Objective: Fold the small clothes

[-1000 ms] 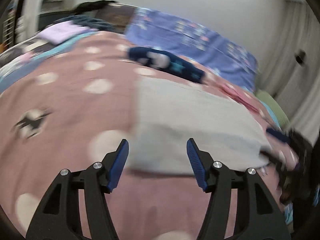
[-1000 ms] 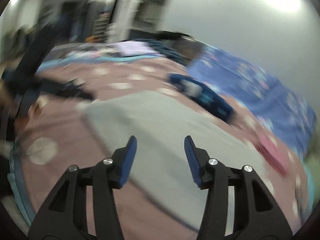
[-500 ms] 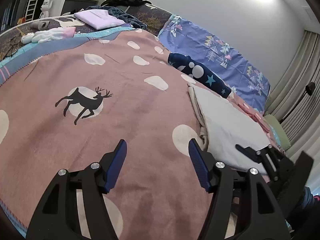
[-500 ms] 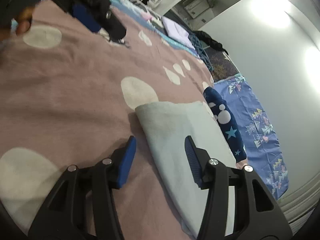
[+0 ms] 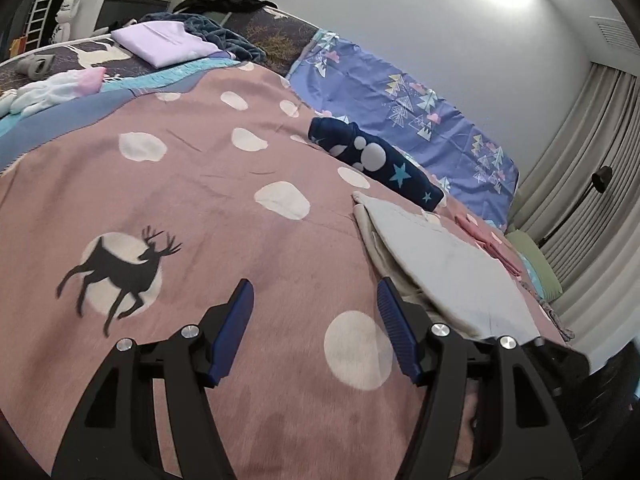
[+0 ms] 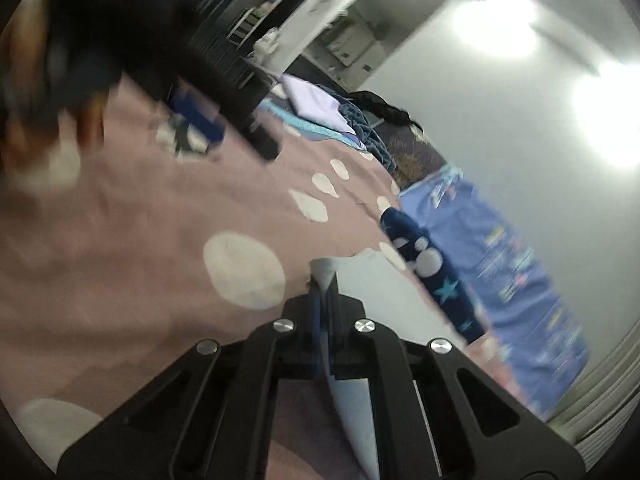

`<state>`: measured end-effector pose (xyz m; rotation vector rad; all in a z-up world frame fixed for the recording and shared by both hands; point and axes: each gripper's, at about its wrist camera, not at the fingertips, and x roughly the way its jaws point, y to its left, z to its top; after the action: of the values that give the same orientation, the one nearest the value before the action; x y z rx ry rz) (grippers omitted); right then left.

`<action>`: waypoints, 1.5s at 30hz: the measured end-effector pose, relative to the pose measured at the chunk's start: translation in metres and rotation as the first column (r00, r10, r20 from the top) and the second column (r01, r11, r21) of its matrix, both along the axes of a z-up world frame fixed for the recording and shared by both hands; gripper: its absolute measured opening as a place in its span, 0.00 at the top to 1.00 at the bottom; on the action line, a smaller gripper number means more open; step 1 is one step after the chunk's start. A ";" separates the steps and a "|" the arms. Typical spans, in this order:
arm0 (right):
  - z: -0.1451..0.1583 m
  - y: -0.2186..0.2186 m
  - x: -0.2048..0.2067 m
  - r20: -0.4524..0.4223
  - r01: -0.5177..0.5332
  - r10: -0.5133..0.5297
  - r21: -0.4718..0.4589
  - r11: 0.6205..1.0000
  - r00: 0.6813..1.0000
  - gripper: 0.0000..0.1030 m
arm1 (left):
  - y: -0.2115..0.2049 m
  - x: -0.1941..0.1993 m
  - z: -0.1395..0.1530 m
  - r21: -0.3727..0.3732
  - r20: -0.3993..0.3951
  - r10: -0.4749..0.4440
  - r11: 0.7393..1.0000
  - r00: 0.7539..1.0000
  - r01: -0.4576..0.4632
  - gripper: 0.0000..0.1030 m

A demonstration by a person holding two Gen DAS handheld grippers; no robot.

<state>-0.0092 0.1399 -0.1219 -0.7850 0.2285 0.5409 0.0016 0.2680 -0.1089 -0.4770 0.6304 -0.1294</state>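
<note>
Right gripper (image 6: 323, 280) went from gaping to clamped on the pale grey garment (image 6: 384, 292) edge, left gripper (image 5: 316, 300) jaws apart, empty, just beside that garment (image 5: 448, 276) over the pink blanket (image 5: 224, 216)

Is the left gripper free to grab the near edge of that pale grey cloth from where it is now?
Probably yes. The left gripper is open and empty, the pale grey cloth lies just beside it on the pink blanket, nothing between.

Dusty-pink blanket (image 5: 200, 184) with cream spots and 1 black deer silhouette, pale grey folded garment (image 5: 448, 272), navy cloth (image 5: 376, 160) with white dots and teal stars, periwinkle sheet (image 5: 400, 96) with triangle trees, lilac folded cloth (image 5: 160, 42), black tongs with blue pads (image 5: 236, 332)
</note>
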 end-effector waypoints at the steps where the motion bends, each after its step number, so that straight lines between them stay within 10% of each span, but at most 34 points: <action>1: 0.007 -0.004 0.002 -0.029 0.007 -0.006 0.036 0.999 1.000 0.98 | -0.002 0.006 -0.002 -0.011 -0.007 -0.016 1.000 1.000 0.016 0.38; 10: -0.007 0.007 0.002 -0.067 0.002 -0.003 -0.012 1.000 0.998 0.98 | -0.030 0.100 -0.031 -0.352 -0.111 -0.324 0.897 0.939 0.268 0.37; 18: -0.003 0.009 0.003 -0.104 0.023 -0.021 0.020 1.000 0.994 0.98 | -0.063 0.195 -0.043 -0.295 -0.141 -0.294 0.924 0.945 0.244 0.37; 20: -0.003 0.012 0.005 -0.123 0.027 -0.023 0.026 0.999 0.992 0.98 | -0.062 0.206 -0.042 -0.293 -0.125 -0.277 0.928 0.953 0.231 0.54; 21: -0.002 0.013 0.006 -0.132 0.029 -0.025 0.029 0.999 0.991 0.98 | -0.061 0.209 -0.043 -0.300 -0.126 -0.274 0.927 0.954 0.226 0.90; 22: -0.001 0.013 0.006 -0.140 0.030 -0.025 0.035 0.999 0.990 0.98 | -0.059 0.210 -0.044 -0.326 -0.115 -0.269 0.920 0.956 0.219 0.95; 30: -0.017 0.022 0.016 -0.229 0.028 -0.032 -0.019 0.999 0.973 0.97 | -0.043 0.210 -0.059 -0.339 -0.093 -0.205 0.927 0.974 0.162 0.95; 35: -0.008 0.003 0.002 -0.193 0.033 -0.033 -0.003 0.999 0.981 0.59 | -0.039 0.204 -0.061 -0.359 -0.085 -0.207 0.919 0.975 0.163 0.90; 45: -0.041 0.027 0.008 -0.093 0.101 -0.122 -0.200 0.975 0.988 0.57 | -0.047 0.203 -0.059 -0.355 -0.062 -0.269 0.906 0.961 0.231 0.74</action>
<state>-0.0013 0.1667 -0.1629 -0.9287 0.4251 0.4578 0.2048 0.2214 -0.1683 -0.7454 0.7813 -0.4675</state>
